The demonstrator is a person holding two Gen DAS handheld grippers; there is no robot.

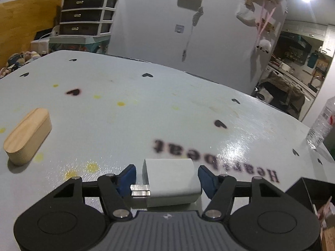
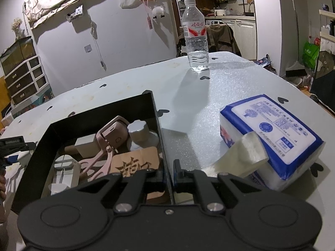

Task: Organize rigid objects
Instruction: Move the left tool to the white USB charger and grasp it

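Charger plug, white with its metal prongs pointing left, lies on the table between the blue pads of our left gripper; the right pad looks to touch it, the left stands clear, so we judge the jaws not yet clamped. We are at the grasp step. Next we must squeeze, lift and carry it to the black box, whose wall our right gripper pinches tight, steadying it. Beyond lies a wooden block
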